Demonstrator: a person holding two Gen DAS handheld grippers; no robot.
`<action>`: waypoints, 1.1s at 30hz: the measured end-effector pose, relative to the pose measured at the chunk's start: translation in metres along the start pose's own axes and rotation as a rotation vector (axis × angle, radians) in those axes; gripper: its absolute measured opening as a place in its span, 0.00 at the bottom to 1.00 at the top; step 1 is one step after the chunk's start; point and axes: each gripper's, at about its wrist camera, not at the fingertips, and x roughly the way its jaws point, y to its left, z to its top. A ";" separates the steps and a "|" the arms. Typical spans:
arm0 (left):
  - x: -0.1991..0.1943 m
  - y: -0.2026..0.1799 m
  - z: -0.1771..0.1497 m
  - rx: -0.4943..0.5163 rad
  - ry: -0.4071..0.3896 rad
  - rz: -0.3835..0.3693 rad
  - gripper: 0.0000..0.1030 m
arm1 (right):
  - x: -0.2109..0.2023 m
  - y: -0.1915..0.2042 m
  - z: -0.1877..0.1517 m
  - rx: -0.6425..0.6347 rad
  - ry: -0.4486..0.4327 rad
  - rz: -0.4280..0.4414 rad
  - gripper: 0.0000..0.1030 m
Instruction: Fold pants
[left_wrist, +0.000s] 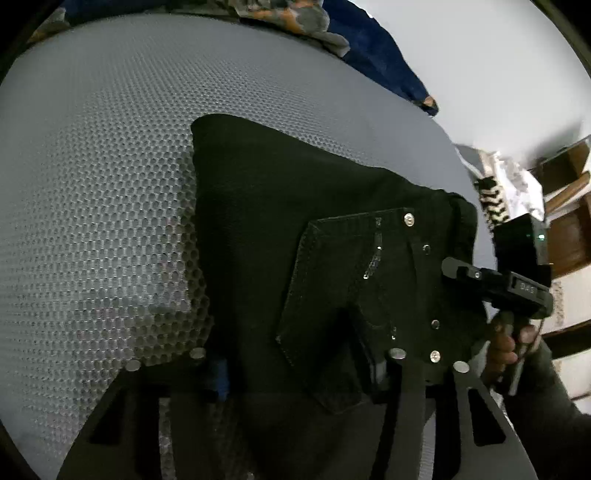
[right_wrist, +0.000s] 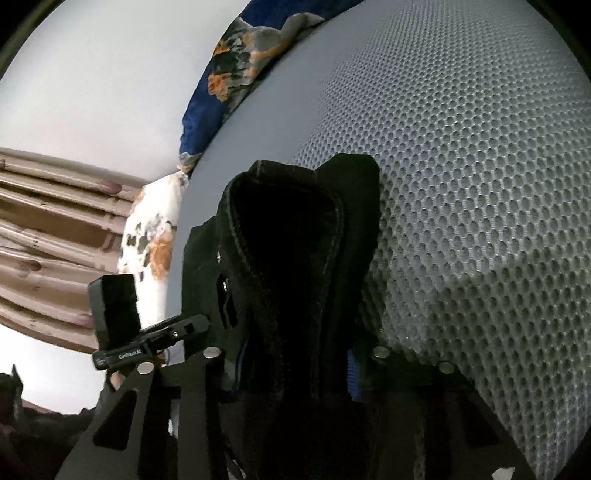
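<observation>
Black pants (left_wrist: 295, 236) with metal studs lie folded on a grey mesh mattress (left_wrist: 110, 166). In the left wrist view my left gripper (left_wrist: 299, 373) has its jaws apart around the pants' near edge, the cloth between the fingers. The right gripper's body (left_wrist: 498, 284), held by a hand, shows at the right edge of the pants. In the right wrist view the pants (right_wrist: 295, 236) bunch up between my right gripper's (right_wrist: 295, 369) fingers, which press on the cloth. The other gripper's body (right_wrist: 147, 339) is at the left.
A blue floral blanket (left_wrist: 295, 18) lies at the mattress's far edge, also in the right wrist view (right_wrist: 236, 66). A floral pillow (right_wrist: 151, 240) and a brown curtain (right_wrist: 55, 240) stand left. Wooden furniture (left_wrist: 569, 206) is to the right.
</observation>
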 end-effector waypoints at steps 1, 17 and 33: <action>0.000 -0.002 -0.001 -0.001 -0.002 0.008 0.48 | -0.001 0.002 -0.001 0.004 -0.009 -0.008 0.33; -0.045 -0.005 -0.010 0.079 -0.078 0.077 0.19 | -0.003 0.055 -0.003 -0.034 -0.095 -0.038 0.21; -0.080 0.027 0.082 0.069 -0.243 0.163 0.18 | 0.051 0.103 0.107 -0.096 -0.129 0.014 0.20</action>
